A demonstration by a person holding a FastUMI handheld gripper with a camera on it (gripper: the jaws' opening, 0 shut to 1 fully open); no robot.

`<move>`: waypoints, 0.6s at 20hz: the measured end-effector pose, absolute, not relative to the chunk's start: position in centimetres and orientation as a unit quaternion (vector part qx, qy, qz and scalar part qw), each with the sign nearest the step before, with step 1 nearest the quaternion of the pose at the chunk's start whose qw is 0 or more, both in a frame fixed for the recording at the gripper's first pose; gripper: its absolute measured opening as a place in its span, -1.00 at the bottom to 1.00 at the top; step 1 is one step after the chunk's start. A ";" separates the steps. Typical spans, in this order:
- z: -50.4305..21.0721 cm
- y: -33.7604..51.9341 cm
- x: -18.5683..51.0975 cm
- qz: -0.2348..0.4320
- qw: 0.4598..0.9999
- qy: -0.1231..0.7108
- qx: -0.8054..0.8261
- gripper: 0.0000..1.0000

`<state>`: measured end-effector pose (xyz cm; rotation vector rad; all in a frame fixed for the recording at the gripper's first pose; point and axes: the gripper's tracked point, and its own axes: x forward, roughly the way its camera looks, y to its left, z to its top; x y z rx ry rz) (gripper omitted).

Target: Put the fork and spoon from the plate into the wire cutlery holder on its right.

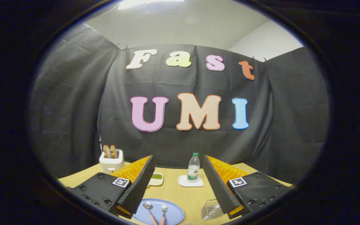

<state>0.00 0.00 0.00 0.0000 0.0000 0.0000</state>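
Hand-held gripper [178, 184] fingers spread wide apart, holding nothing, raised above the bench [170, 189] and tilted so most of the view is booth wall. Plate [173, 215] sits low between the fingers, close in; spoon [148, 208] and fork [163, 211] lie on it side by side, heads pointing away, handles toward the camera, not touching each other as far as I can tell. Holder [212, 208] just right of the plate, partly hidden behind the right finger; wire looks faint here.

Step in hand, my read: approach for first pick, nothing grasped yet. To do it well, pitch down, come over one handle, close across its narrow width, lift clear of the plate rim, then carry right and drop it upright into the holder. Thin flat handles on a smooth plate will likely slip or skid; take one utensil only.

Around: bottle [193, 167] on a white coaster [191, 181] beyond the fingers, small green-topped dish [156, 178] left of it, toaster [111, 161] with bread far left. All well behind the plate, not in the path. Main risk is bumping the holder with the right finger.
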 end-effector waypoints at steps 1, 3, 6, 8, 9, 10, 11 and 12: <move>-0.1 0.1 0.3 0.003 1.000 0.004 0.002 0.97; -0.3 0.1 0.7 0.005 1.000 0.008 0.003 0.97; -0.7 -0.2 1.1 0.007 1.000 0.015 0.004 0.97; -0.9 -0.2 1.3 0.010 1.000 0.019 0.004 0.97; -0.9 0.0 1.4 0.013 1.000 0.020 0.004 0.97; -1.0 0.1 1.4 0.016 1.000 0.021 0.005 0.97; -1.0 0.2 1.5 0.018 1.000 0.022 0.003 0.97; -1.1 0.2 1.6 0.020 1.000 0.023 0.001 0.97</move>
